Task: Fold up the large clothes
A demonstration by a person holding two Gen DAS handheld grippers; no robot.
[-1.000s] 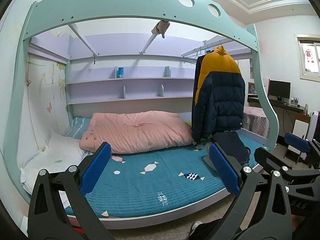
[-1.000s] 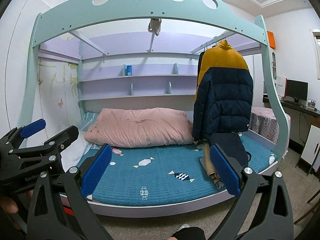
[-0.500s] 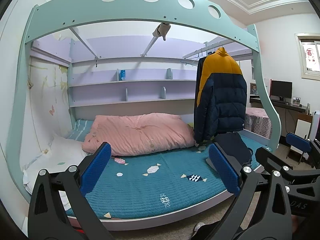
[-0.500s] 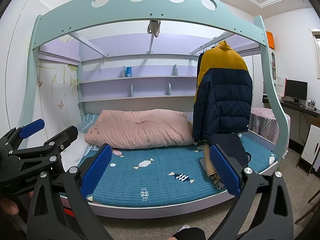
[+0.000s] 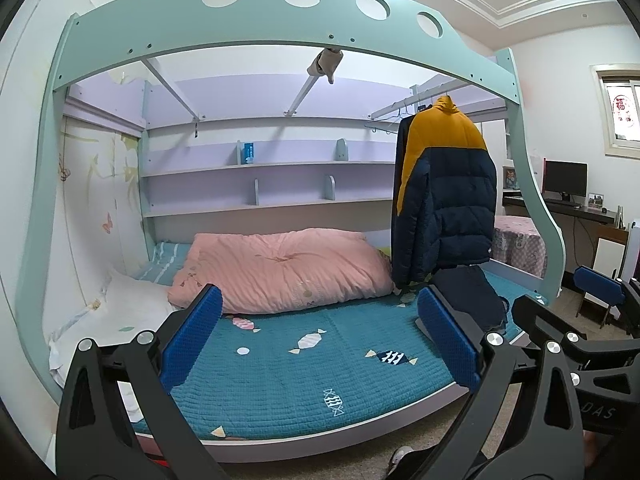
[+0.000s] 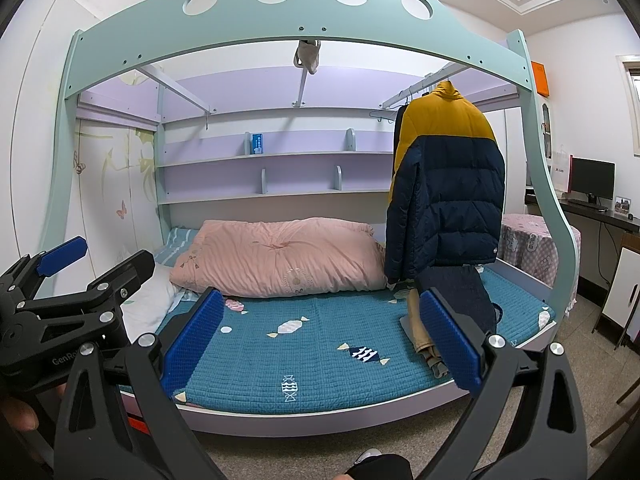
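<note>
A: How are the two grippers held?

B: Both are raised level, facing the bed [image 5: 280, 380] from the floor side. The left gripper [image 5: 320, 336] has its blue pads spread wide with nothing between them. The right gripper [image 6: 320, 336] is likewise wide apart and empty. In the right wrist view the left gripper shows at 9 o'clock, a fingertip [image 6: 20, 416] under it at the lower left edge.

A: Anything different from a second ago?

B: Little. The left view has lifted and come in a touch, so the bed sits lower and larger in it; the right view is nearly unchanged. The pads have not closed.

A: Where are the clothes?

B: A navy and yellow puffer jacket [image 6: 448, 192] hangs from a rail [image 6: 412, 92] under the upper bunk, at about 2 o'clock. Below it, dark folded clothes [image 6: 460, 292] lie on the teal mattress at 4 o'clock, partly hidden by the right pad.

A: What else is around?

B: A pink quilt [image 6: 280, 256] along the back, a white pillow [image 5: 120, 312] at 9 o'clock, shelves [image 5: 272, 164] behind, and a desk with a monitor [image 6: 592, 176] at 3 o'clock. The teal bed frame [image 6: 280, 24] arches overhead.
</note>
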